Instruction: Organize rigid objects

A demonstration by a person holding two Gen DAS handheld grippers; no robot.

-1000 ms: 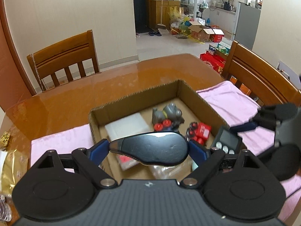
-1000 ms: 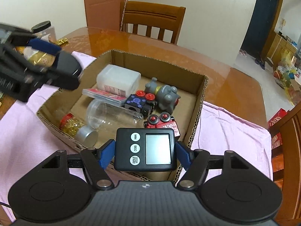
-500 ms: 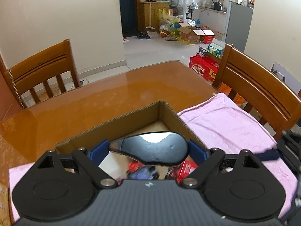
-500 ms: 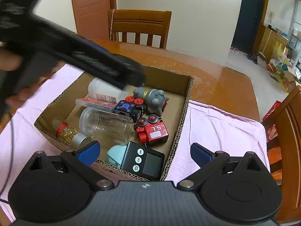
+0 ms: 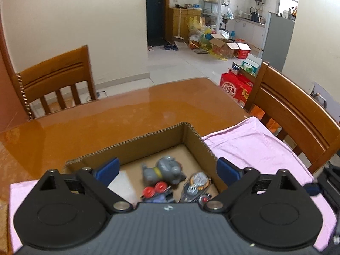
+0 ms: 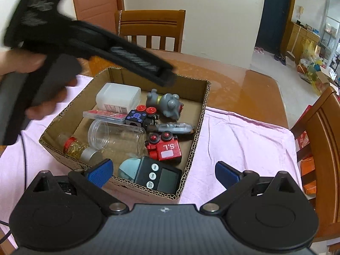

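Both tools spread wide and empty, left tool (image 5: pixel 167 171) low over crowded box (image 6: pixel 199 114), could easily clip glass jar (image 6: pixel 119 137) or timer (image 6: pixel 158 177), right tool (image 6: pixel 163 173) too.

A glossy brown counter (image 5: pixel 119 119) carries a pink cloth (image 6: pixel 238 140) spread across its near part. Wooden chairs stand at the counter's edges: one at the far side (image 5: pixel 55 80) and one at the right (image 5: pixel 293 114). Beyond an open doorway, cardboard boxes (image 5: pixel 225 46), a red carton (image 5: pixel 235 89) and a grey fridge (image 5: pixel 276 40) stand on the tiled floor (image 5: pixel 180 68).
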